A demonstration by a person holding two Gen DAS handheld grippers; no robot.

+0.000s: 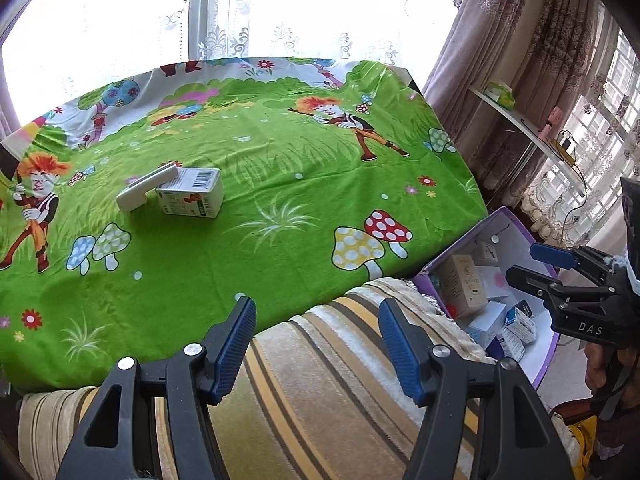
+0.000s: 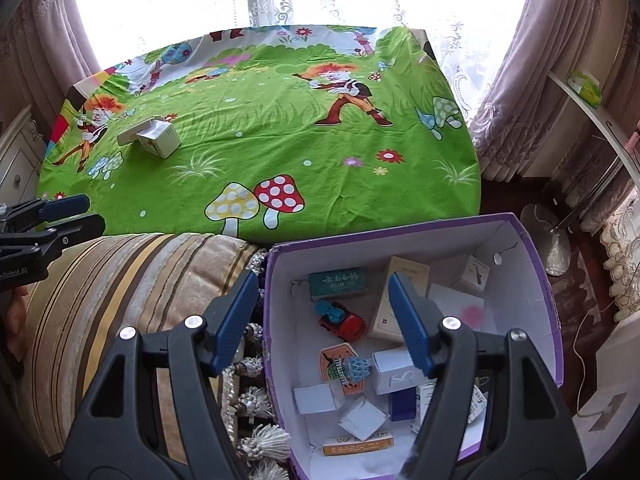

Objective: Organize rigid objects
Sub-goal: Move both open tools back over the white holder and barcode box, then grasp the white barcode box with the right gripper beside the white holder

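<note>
Broadly, a table under a green cartoon cloth (image 1: pixel 280 184) fills the view before lace-curtained windows. Beside it sits a purple box (image 2: pixel 532 276) holding about a dozen small cartons and one toy car (image 2: pixel 344 322). Two items remain on the cloth: a white carton (image 1: pixel 192 196) with a flat white object (image 1: pixel 146 192) leaning on it. Both the left gripper (image 1: pixel 316 344) and the right gripper (image 2: pixel 324 320) are spread wide, grasping nothing.

On the green cartoon tablecloth (image 2: pixel 280 152) there are two things: one white carton with a barcode (image 1: pixel 192 198) and one flat white box (image 1: pixel 146 192) leaning on it. One purple cardboard box (image 2: pixel 532 280) holds one red and blue toy car (image 2: pixel 344 322), one green packet (image 2: pixel 338 283) and many small white boxes, too jumbled to count.
</note>
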